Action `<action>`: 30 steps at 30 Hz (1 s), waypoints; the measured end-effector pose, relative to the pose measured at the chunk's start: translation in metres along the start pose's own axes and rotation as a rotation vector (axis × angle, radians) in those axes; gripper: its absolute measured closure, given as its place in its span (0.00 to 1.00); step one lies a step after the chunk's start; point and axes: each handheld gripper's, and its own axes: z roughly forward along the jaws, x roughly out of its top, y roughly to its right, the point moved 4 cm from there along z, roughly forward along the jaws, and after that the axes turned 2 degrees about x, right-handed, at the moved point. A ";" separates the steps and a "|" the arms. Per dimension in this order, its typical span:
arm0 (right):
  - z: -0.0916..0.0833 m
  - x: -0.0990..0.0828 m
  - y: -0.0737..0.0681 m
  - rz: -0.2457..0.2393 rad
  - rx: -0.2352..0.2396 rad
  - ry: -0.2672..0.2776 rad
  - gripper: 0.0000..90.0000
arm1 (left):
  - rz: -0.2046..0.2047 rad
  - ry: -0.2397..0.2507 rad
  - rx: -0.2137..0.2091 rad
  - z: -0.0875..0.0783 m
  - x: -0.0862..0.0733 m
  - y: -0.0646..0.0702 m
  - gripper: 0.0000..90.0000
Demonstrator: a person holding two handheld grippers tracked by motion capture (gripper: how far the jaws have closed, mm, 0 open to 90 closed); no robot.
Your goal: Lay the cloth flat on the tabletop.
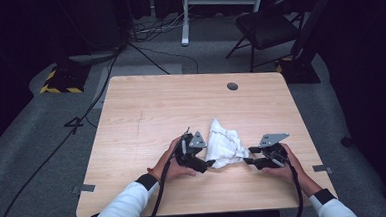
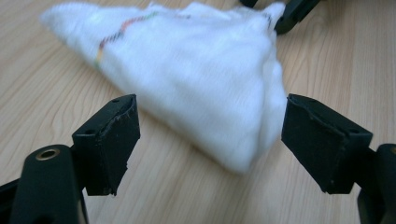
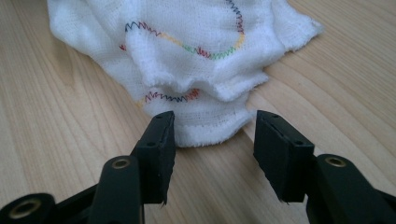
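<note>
A crumpled white cloth [image 1: 225, 146] with a thin rainbow-coloured zigzag stitch along its hem lies on the wooden worktop [image 1: 146, 111], a little toward the person's side of the middle, and the two hands flank it. The left tongs [image 1: 210, 163] come in from the cloth's left, low over the wood, with their tip at the cloth's near left corner. In the left gripper view their jaws stand wide apart with a folded corner of the cloth [image 2: 205, 84] lying between them, and neither pad presses on it. The right tongs [image 1: 247, 161] point at the cloth's near right corner. In the right gripper view their jaws stand partly open, with the frilled edge of the cloth [image 3: 205, 60] just at their tips, and the pads are not pressing on the cloth. The cloth rests flat on the wood, bunched into soft folds, with one peak pointing away from the person. A round hole [image 1: 232, 86] is in the far part of the worktop, well apart from the cloth. Beyond the worktop a black chair [image 1: 269, 27] stands on the grey floor, with cables running across the floor.
</note>
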 end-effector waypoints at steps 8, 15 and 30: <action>0.003 0.002 0.001 0.002 0.006 0.013 0.59 | 0.041 -0.001 0.010 0.020 0.015 0.000 0.35; 0.006 0.008 -0.001 -0.027 -0.001 0.002 0.86 | 0.103 -0.006 0.011 0.016 0.015 -0.007 0.81; -0.004 0.006 0.003 -0.033 -0.047 0.006 0.95 | 0.056 0.006 0.065 -0.028 -0.007 -0.037 0.94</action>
